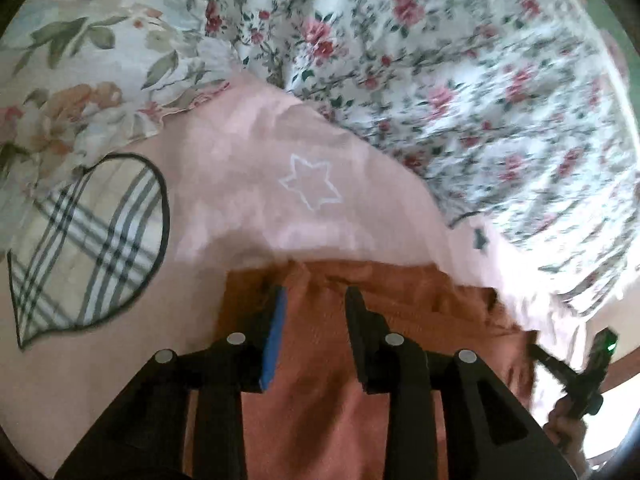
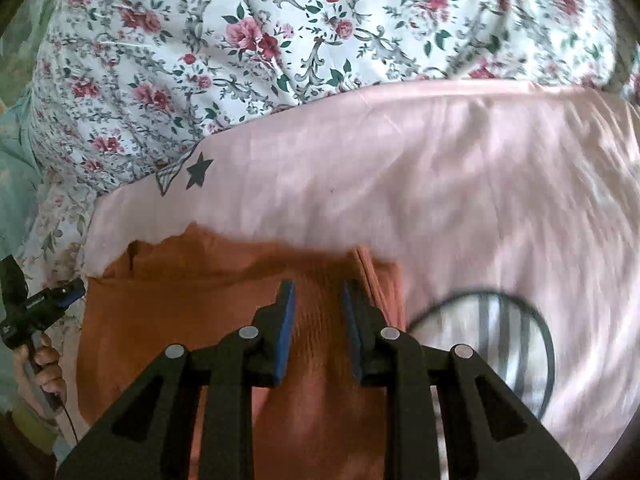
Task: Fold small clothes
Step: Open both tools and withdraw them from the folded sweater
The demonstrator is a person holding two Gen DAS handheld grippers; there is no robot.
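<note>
Looking along my left gripper (image 1: 316, 300), I see its fingers apart with the orange garment (image 1: 340, 360) bunched up between them, though I cannot tell whether they pinch it. My right gripper (image 2: 318, 294) also has its fingers parted over the same ribbed cloth. The garment lies on a pink sheet (image 2: 400, 168) printed with a plaid heart (image 1: 88, 248), below a floral quilt (image 2: 240, 40).

The small garment (image 1: 360, 344) is rust-orange. Under it lies a pale pink sheet (image 1: 248, 184) with a grey-plaid heart (image 1: 92, 248) and white star outline (image 1: 311, 182). The quilt (image 2: 248, 40) is white with red roses.
</note>
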